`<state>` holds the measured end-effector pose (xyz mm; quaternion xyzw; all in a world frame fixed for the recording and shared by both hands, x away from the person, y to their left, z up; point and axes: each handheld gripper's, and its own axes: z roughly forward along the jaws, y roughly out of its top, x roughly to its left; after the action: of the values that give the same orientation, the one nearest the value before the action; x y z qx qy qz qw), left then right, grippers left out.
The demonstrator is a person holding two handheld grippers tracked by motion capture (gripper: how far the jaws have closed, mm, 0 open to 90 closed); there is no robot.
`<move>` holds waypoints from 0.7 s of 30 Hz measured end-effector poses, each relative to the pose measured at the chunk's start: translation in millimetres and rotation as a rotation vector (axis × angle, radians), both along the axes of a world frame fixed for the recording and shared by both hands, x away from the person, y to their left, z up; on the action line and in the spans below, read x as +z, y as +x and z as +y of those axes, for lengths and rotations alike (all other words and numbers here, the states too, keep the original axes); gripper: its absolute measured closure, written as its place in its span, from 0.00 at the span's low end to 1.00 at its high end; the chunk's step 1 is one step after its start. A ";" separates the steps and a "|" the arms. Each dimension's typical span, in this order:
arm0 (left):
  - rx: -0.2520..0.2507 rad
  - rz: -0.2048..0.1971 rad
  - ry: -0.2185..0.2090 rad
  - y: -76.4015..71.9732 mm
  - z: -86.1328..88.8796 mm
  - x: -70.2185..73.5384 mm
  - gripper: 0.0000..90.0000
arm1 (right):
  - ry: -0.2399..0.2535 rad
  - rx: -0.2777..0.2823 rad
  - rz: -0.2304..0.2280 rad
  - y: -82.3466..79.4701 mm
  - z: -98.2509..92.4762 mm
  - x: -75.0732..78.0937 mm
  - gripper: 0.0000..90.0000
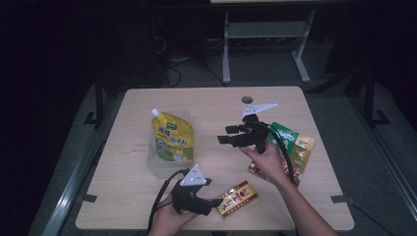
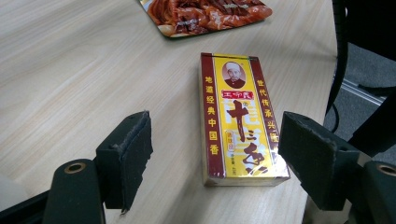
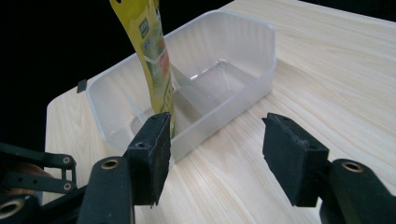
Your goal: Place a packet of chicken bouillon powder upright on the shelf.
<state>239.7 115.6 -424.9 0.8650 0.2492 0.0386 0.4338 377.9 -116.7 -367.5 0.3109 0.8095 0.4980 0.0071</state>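
Yellow spice box (image 2: 240,121) flat, lengthwise between open left gripper (image 2: 219,158) jaws

A yellow pouch (image 1: 171,136) is seen standing in a clear tub (image 1: 156,167). The right gripper (image 1: 227,136) is held beside snack packets (image 1: 294,147); the left gripper (image 1: 216,201) is pointed at a small box (image 1: 238,198).

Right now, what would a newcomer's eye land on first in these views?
Probably the bright yellow spouted pouch, standing in the clear plastic bin at the table's left. Next, the red-and-yellow box lying flat near the front edge, between the open pads of the left gripper. The right gripper hangs open mid-table, aimed at the bin.
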 end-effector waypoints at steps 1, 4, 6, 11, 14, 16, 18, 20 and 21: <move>-0.001 0.002 0.004 -0.1 -0.9 0.1 0.28 | -0.002 -0.003 -0.002 -0.9 -2.7 -0.1 0.44; -0.007 0.007 0.016 -0.3 -3.8 -1.0 0.27 | -0.008 -0.012 0.005 -4.3 -9.2 -2.3 0.44; -0.009 0.008 0.023 -0.9 -6.3 -2.4 0.27 | -0.034 -0.017 0.007 -7.3 -12.6 -4.0 0.43; -0.019 0.013 0.047 -0.7 -10.2 -5.0 0.27 | -0.024 -0.035 0.016 -12.6 -25.7 -4.5 0.42; -0.025 0.020 0.064 -0.5 -13.3 -7.8 0.27 | -0.027 -0.044 0.020 -15.2 -32.3 -6.2 0.41; -0.028 0.026 0.076 -0.6 -15.6 -9.8 0.27 | -0.031 -0.049 0.027 -16.6 -36.6 -8.2 0.40; -0.031 0.034 0.083 -1.1 -18.2 -11.7 0.25 | -0.039 -0.052 0.044 -18.9 -42.2 -10.6 0.39; -0.037 0.034 0.091 -2.5 -21.2 -13.4 0.25 | -0.036 -0.055 0.044 -20.1 -44.0 -11.2 0.39; -0.042 0.035 0.099 -3.1 -22.7 -14.0 0.25 | -0.037 -0.057 0.035 -21.9 -46.4 -11.8 0.39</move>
<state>236.6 92.9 -438.9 0.8909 0.2362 0.0264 0.3870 356.1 -163.0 -379.2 0.3421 0.8096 0.4769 0.0130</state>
